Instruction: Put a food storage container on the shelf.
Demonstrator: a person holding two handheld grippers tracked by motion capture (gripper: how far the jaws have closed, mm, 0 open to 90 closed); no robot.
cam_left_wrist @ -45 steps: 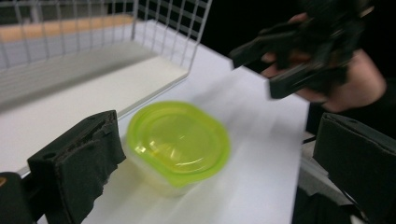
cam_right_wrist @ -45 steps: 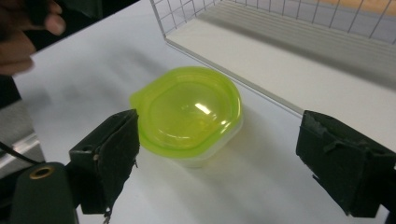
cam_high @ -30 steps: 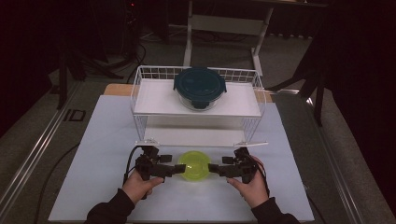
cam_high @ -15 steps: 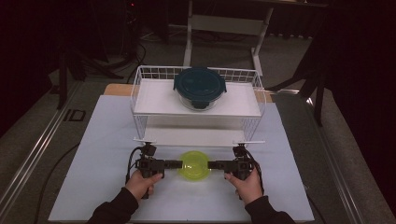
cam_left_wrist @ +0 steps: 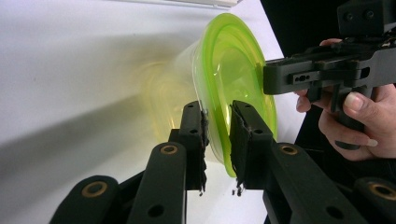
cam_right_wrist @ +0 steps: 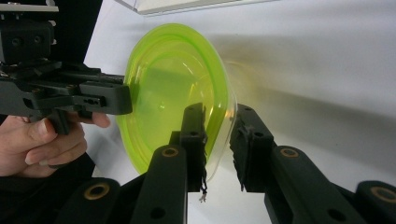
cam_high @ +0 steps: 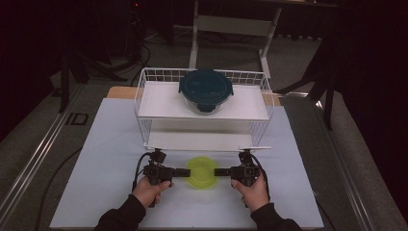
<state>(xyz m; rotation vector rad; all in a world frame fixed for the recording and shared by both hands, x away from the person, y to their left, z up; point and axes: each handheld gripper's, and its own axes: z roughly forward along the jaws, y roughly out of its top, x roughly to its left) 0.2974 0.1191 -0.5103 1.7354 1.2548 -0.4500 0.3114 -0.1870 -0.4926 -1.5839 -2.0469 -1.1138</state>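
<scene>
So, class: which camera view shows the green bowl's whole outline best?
The high view: the green bowl sits entire on the white table between both grippers. The left gripper view and right gripper view show it close, edge-on, partly hidden by jaws.

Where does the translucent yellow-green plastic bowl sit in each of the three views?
High view: translucent yellow-green plastic bowl low centre, on the white table, between both grippers.
Left gripper view: bowl upper centre, its rim between this gripper's jaws.
Right gripper view: bowl centre-left, rim between the jaws.
Shared landmark: the white table.
</scene>
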